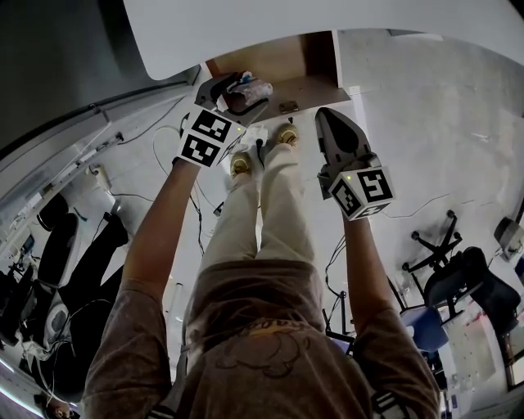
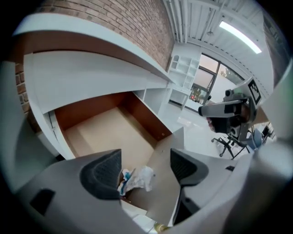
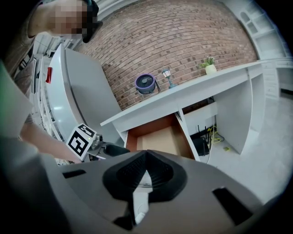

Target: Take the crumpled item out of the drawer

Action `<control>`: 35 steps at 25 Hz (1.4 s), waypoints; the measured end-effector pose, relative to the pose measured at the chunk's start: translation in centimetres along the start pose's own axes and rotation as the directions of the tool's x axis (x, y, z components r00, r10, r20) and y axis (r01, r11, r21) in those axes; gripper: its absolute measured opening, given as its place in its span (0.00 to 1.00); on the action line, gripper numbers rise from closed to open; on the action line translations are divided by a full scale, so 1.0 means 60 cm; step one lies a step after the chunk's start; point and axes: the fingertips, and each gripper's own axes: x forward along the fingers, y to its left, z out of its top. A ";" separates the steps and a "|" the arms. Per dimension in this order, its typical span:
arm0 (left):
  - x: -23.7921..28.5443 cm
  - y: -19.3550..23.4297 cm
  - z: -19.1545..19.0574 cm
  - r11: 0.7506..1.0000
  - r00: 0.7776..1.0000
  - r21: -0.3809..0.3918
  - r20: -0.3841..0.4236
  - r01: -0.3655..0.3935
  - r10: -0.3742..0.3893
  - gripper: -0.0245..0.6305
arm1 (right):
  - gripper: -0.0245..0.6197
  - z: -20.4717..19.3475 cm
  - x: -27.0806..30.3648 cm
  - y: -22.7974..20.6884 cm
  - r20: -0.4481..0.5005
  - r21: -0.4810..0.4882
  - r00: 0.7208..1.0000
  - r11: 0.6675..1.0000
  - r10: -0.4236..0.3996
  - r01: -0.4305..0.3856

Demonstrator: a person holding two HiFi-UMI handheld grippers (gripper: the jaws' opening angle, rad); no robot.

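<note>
You are holding the left gripper (image 2: 144,170) over the front of the open drawer (image 2: 103,132), with its jaws standing wide apart. The crumpled item (image 2: 137,178), white with a bit of blue, is sitting between them. It is lying close against the left pad (image 2: 104,173) and leaving an open gap to the right pad (image 2: 187,165), so nothing is squeezing it. I cannot tell whether it is resting on the drawer's front edge. The drawer is standing pulled out from under the white desktop (image 1: 327,20), with its brown side walls running back on either side. You are keeping the right gripper (image 3: 144,170) well apart to the right, over the floor (image 1: 426,123), with its jaws closed together on nothing.
</note>
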 end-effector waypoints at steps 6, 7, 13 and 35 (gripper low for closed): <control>0.042 0.008 -0.045 0.999 0.991 0.047 -0.131 -0.003 0.009 0.54 | 0.03 -0.007 -0.003 -0.013 -0.007 0.007 1.000 1.000 0.000 0.000; 0.048 0.007 -0.049 0.998 0.988 0.062 -0.152 0.001 0.009 0.54 | 0.03 -0.007 -0.003 -0.015 -0.007 0.007 1.000 1.000 0.000 0.000; 0.080 0.002 -0.077 0.991 0.964 0.127 -0.267 0.030 0.005 0.54 | 0.03 -0.016 -0.002 -0.021 -0.013 0.015 1.000 1.000 0.004 -0.003; 0.142 0.007 -0.145 0.865 0.693 0.404 -0.715 0.299 0.095 0.42 | 0.03 -0.033 0.005 -0.039 -0.046 0.043 0.998 0.999 0.030 -0.028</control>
